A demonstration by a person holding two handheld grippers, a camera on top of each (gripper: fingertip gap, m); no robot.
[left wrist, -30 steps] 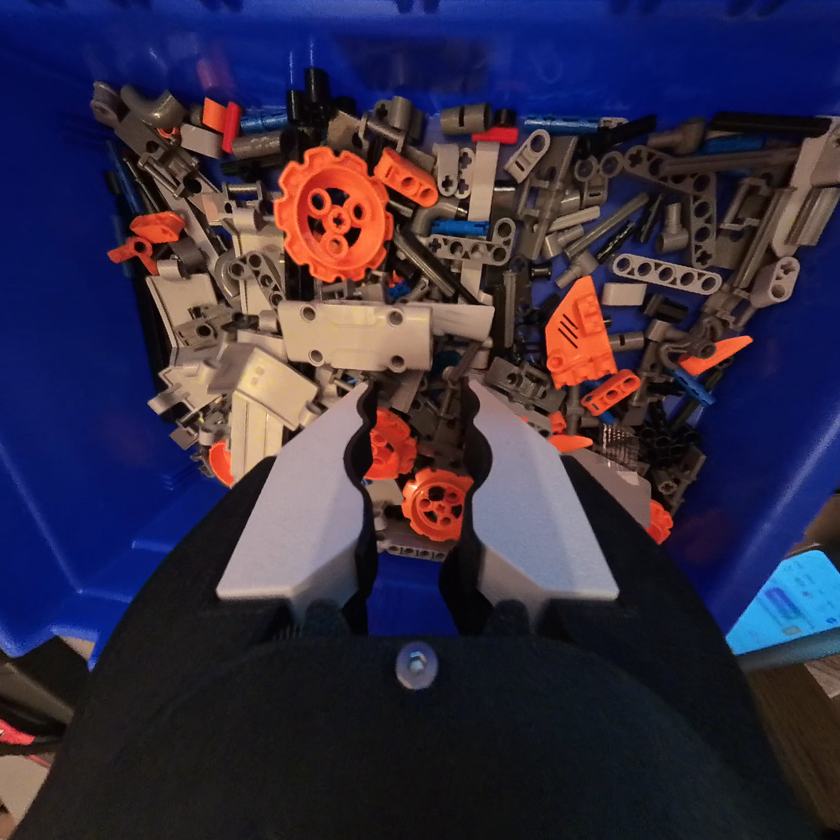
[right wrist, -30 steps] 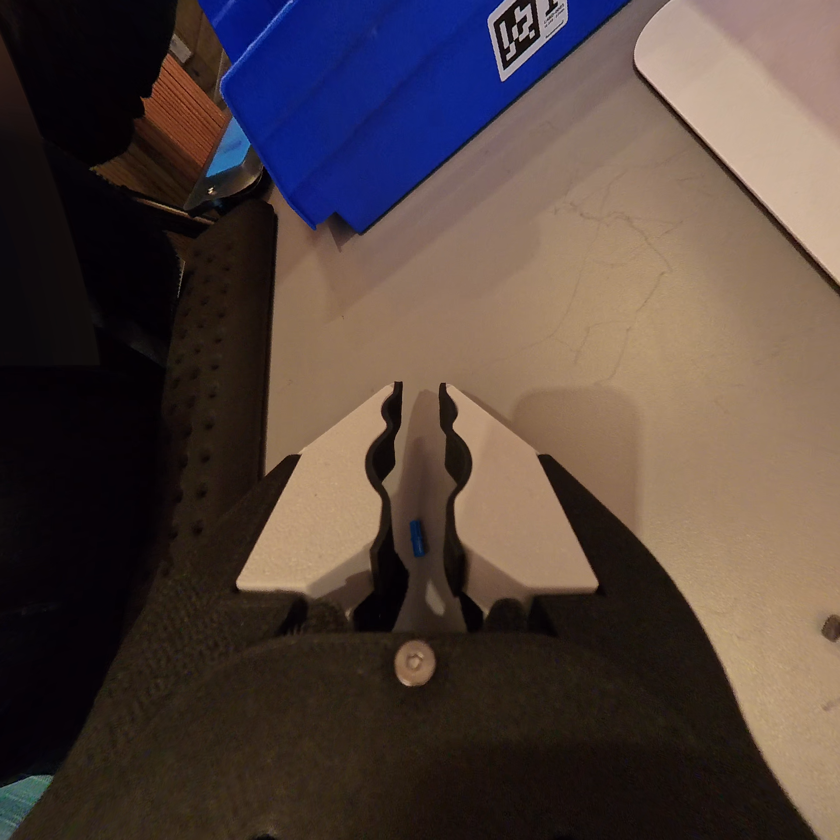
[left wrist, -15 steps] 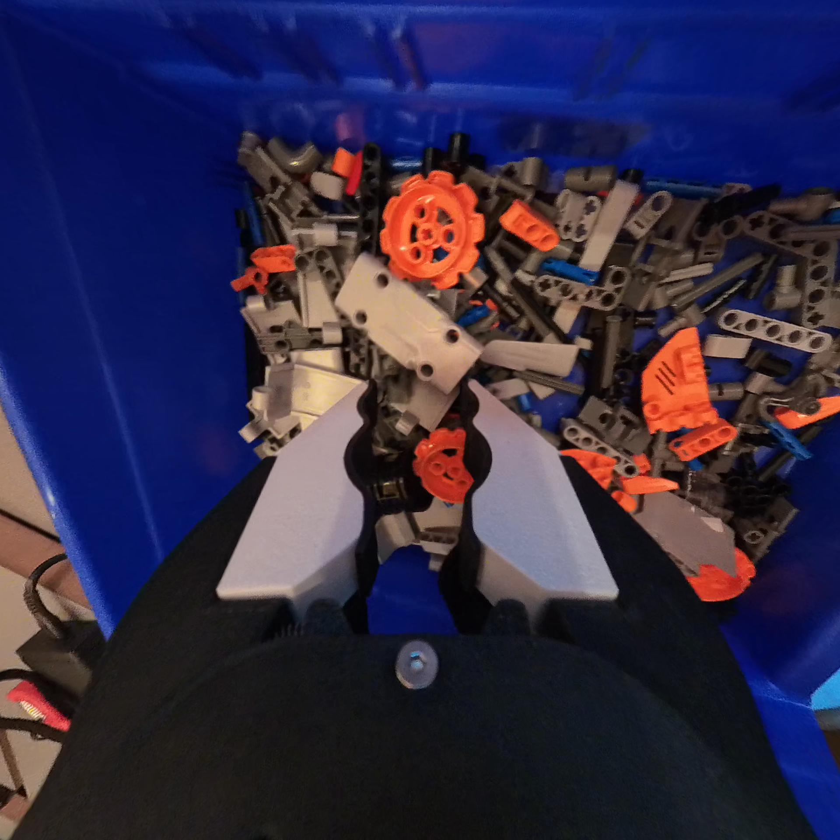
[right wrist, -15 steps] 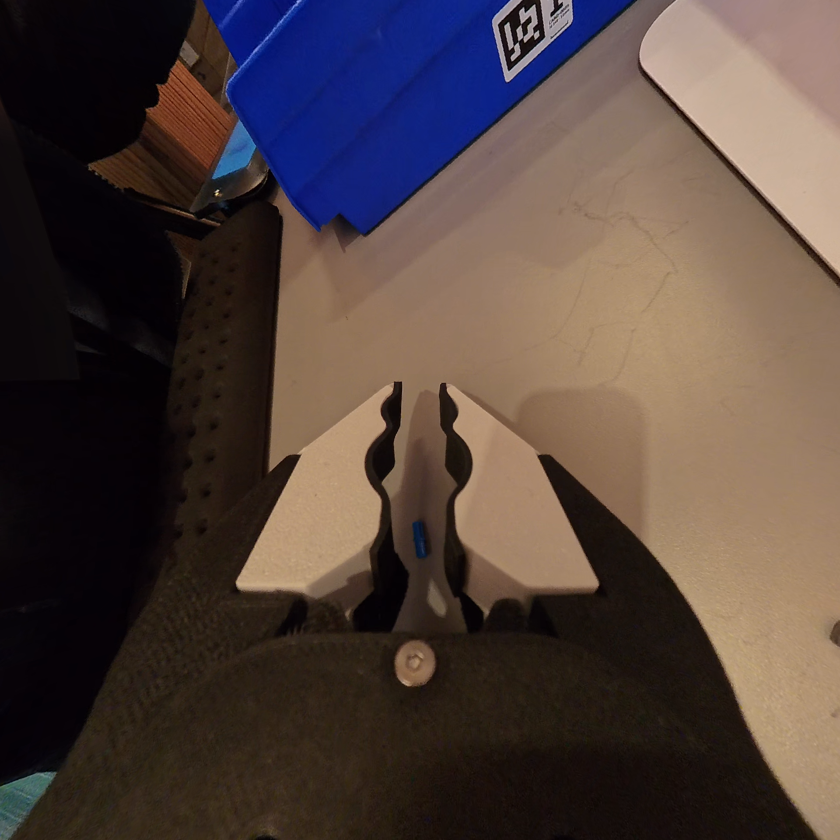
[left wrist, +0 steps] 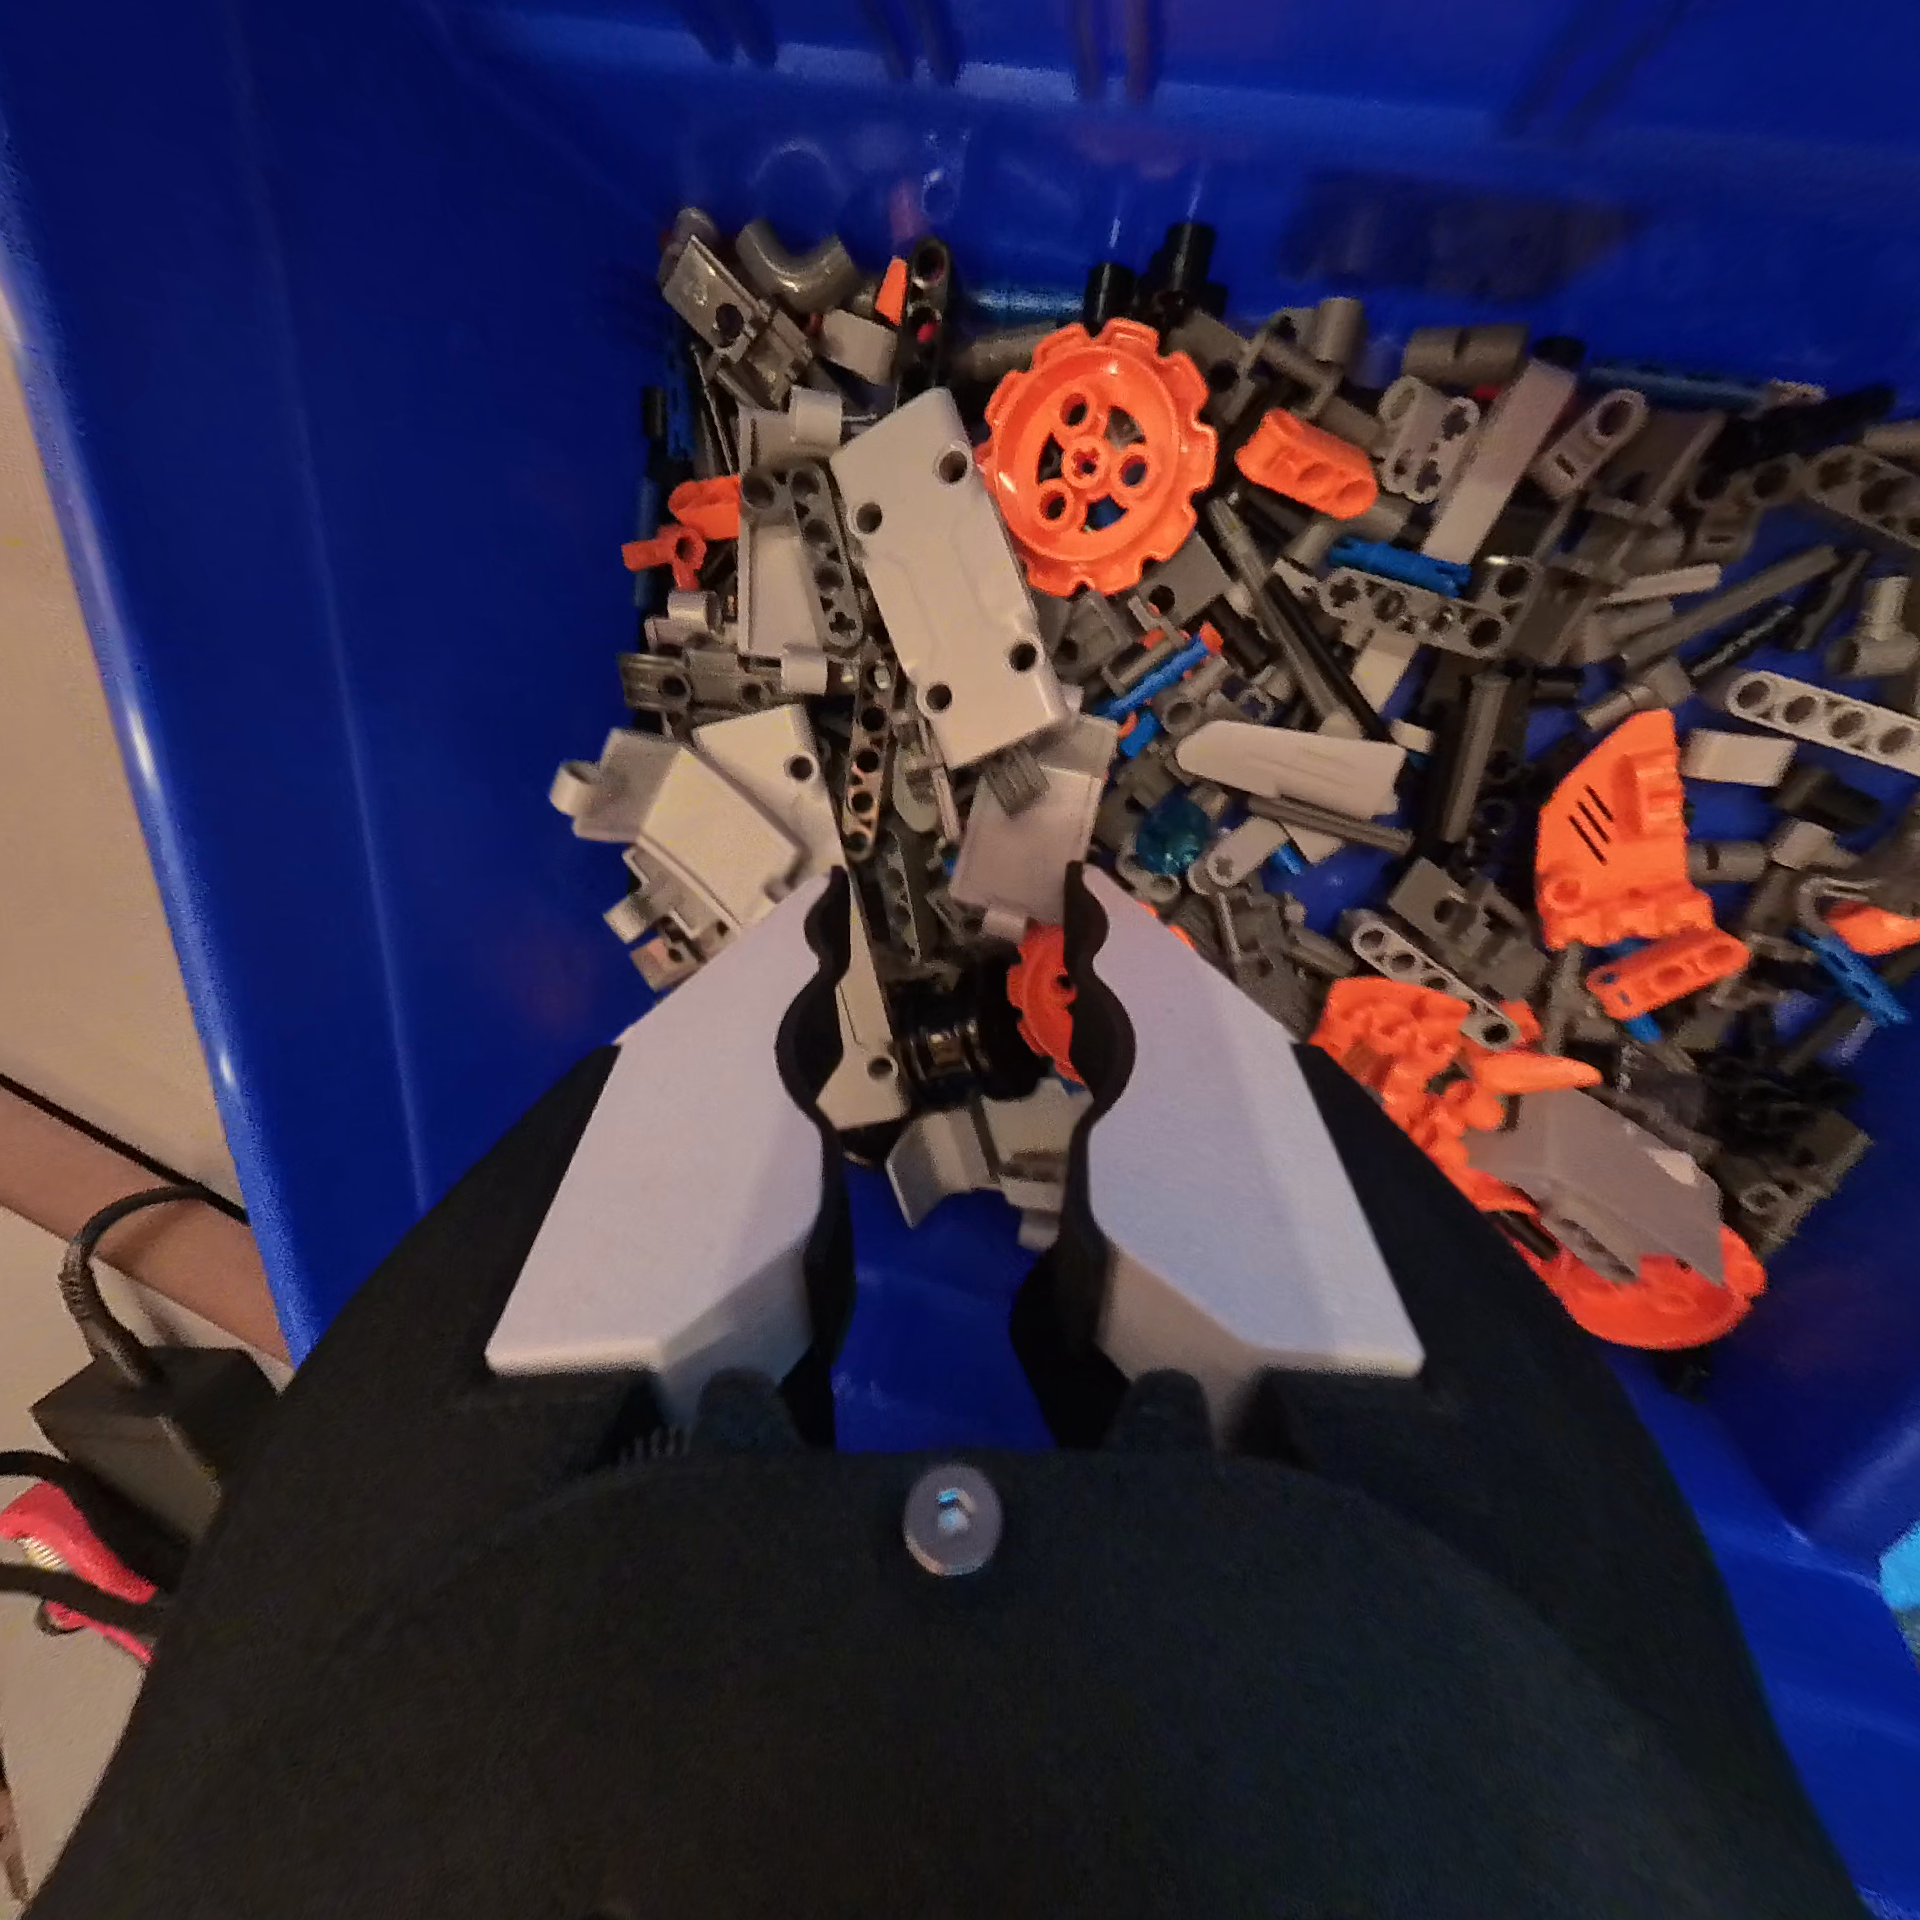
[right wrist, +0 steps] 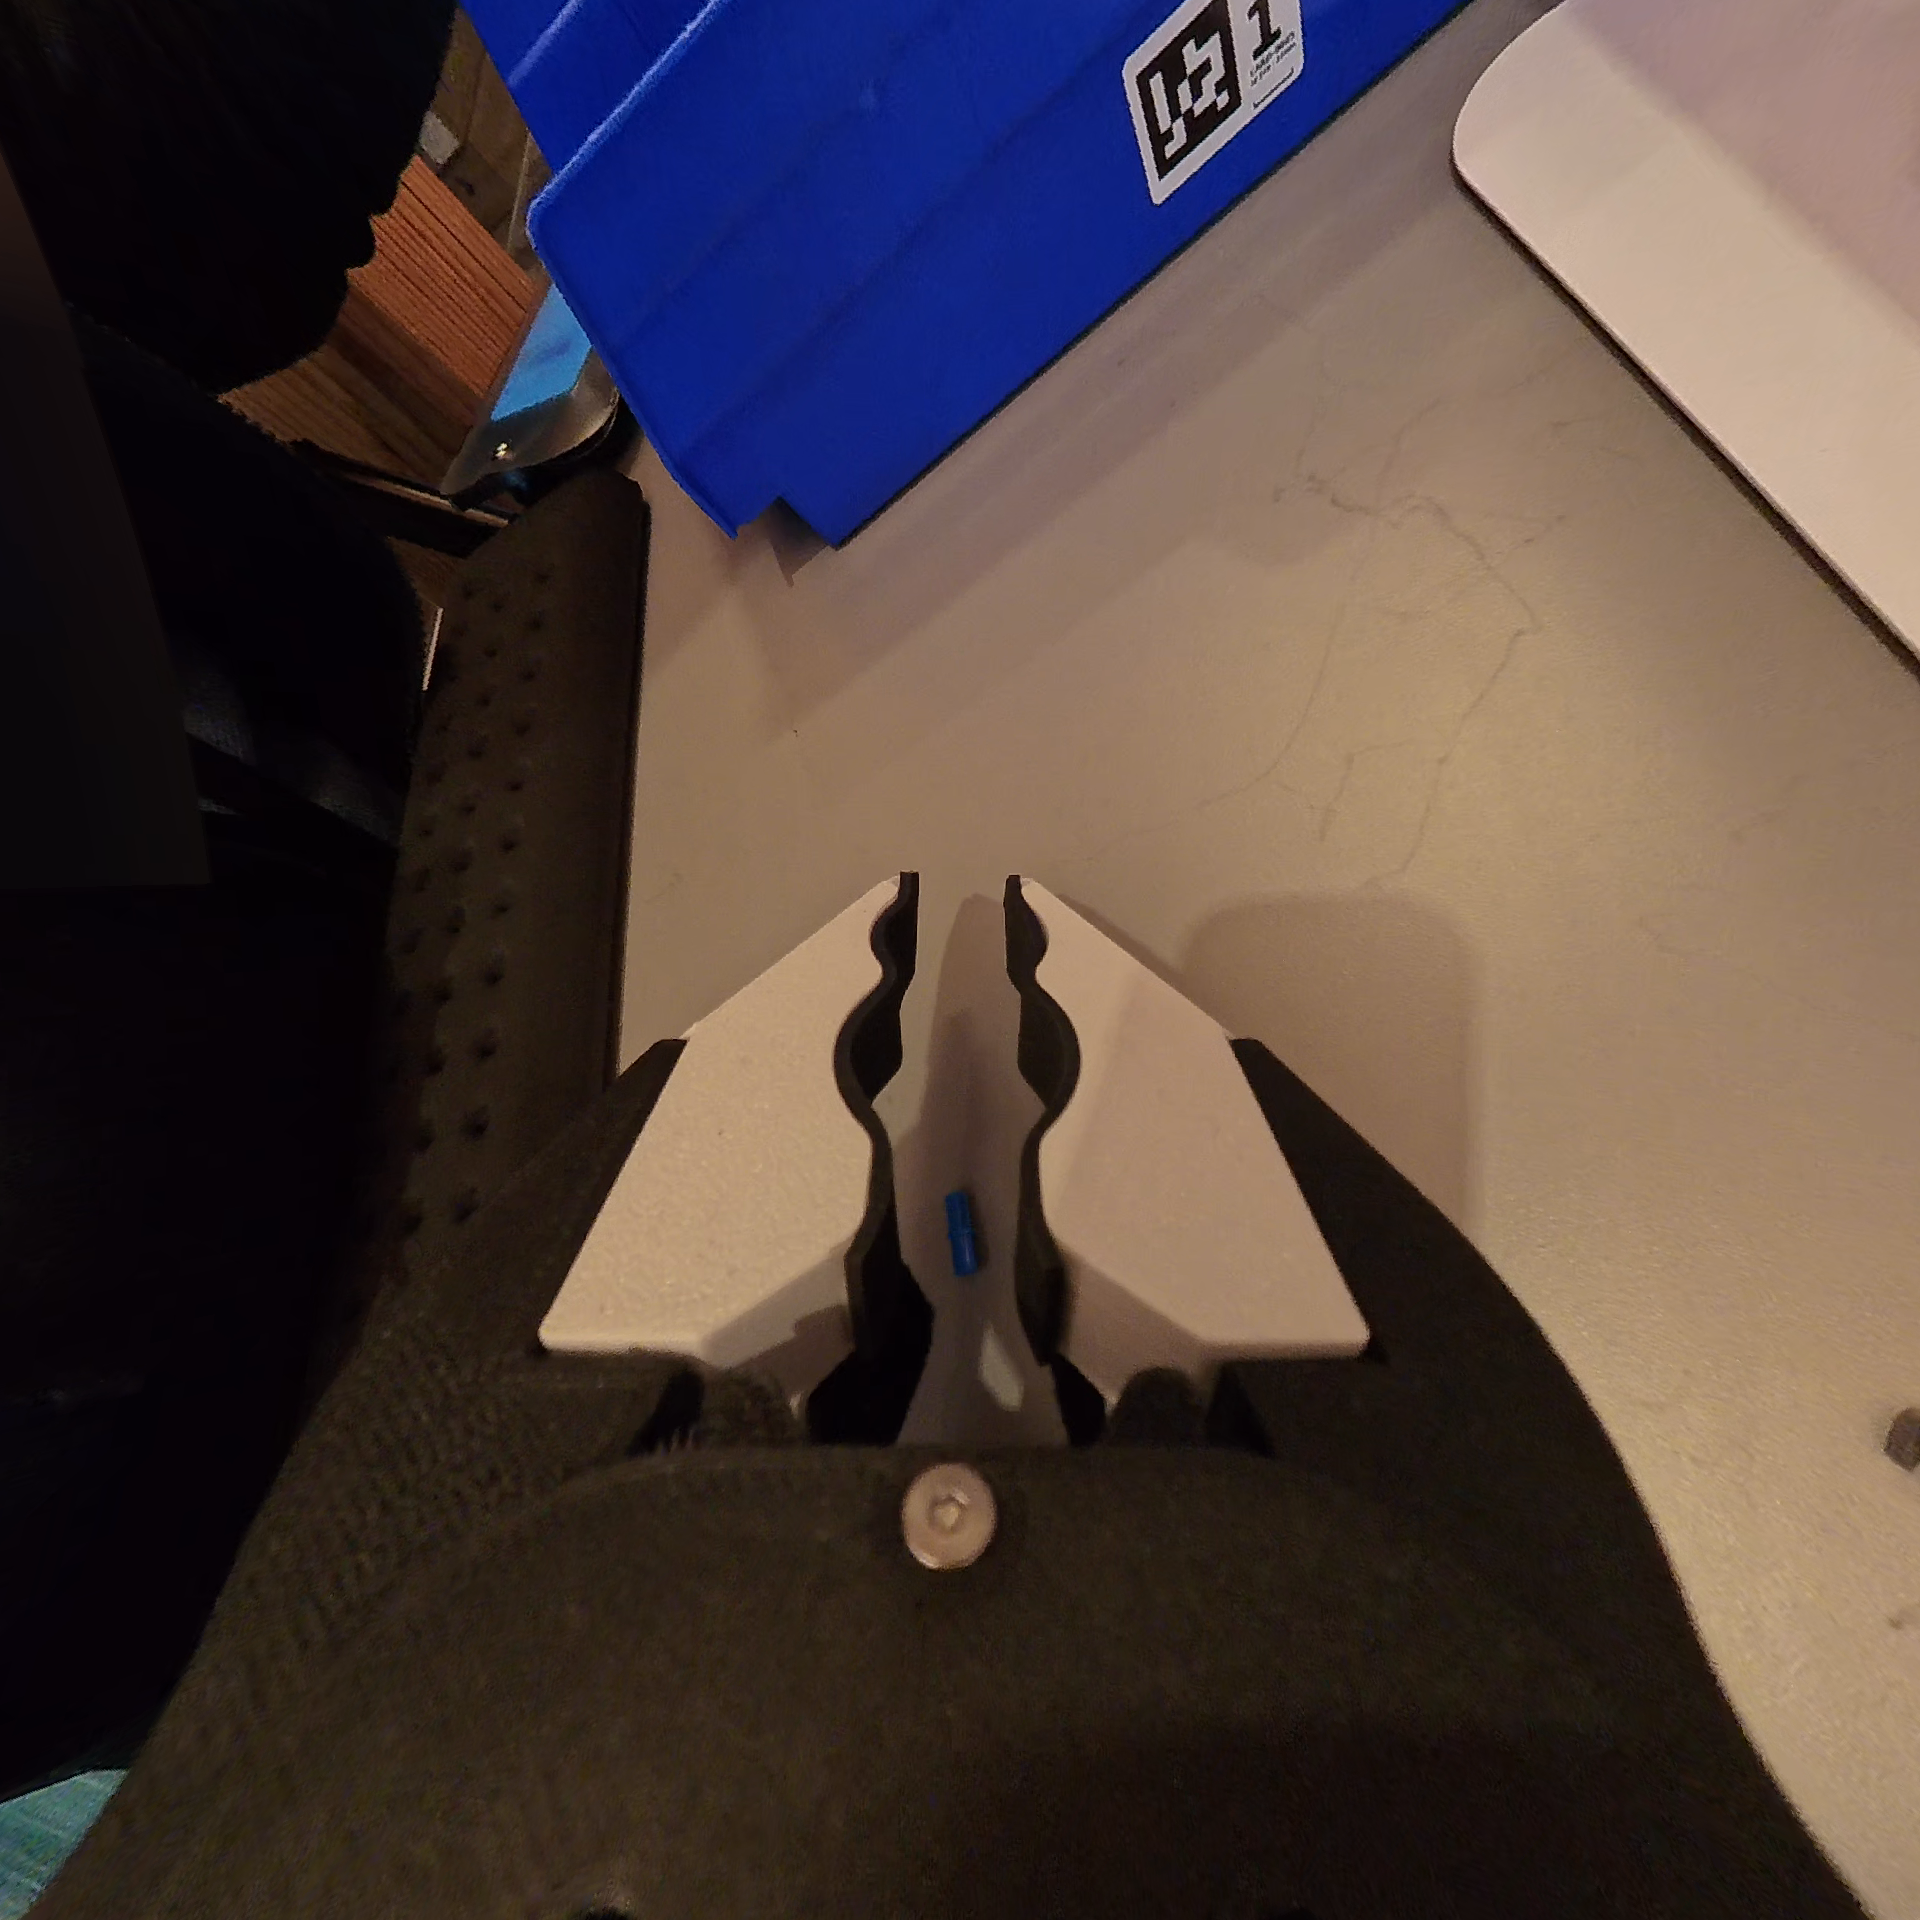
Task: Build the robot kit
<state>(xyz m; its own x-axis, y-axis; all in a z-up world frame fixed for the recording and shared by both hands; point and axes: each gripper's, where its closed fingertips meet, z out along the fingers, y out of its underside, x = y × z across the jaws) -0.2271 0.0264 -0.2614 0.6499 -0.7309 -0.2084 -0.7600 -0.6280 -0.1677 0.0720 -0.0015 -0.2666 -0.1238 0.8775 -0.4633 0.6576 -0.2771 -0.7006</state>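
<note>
My left gripper [left wrist: 956, 883] is open inside a blue bin [left wrist: 416, 520], low over a pile of grey, black and orange building parts. Between its fingers lie a small orange gear [left wrist: 1044, 997], a black round piece [left wrist: 940, 1044] and grey panels; nothing is gripped. A big orange gear [left wrist: 1091, 457] and a long grey panel [left wrist: 945, 582] lie just beyond the tips. My right gripper [right wrist: 961, 885] hovers over a beige table [right wrist: 1351, 727], its jaws a narrow gap apart and empty. A small blue pin [right wrist: 961, 1247] lies on the table under that gap.
The blue bin's outer wall [right wrist: 883, 260], with a white code sticker [right wrist: 1210, 88], stands ahead of the right gripper. A white board [right wrist: 1714, 260] lies at the far right. A black dimpled pad [right wrist: 520, 831] runs along the table's left edge. Cables [left wrist: 104, 1299] hang left of the bin. Left tips to right tips: about 30 cm.
The left gripper has swung toward the bin's left wall, so the pile now sits to the right and turned in view. Its jaws kept the same gap. The right gripper barely moved.
</note>
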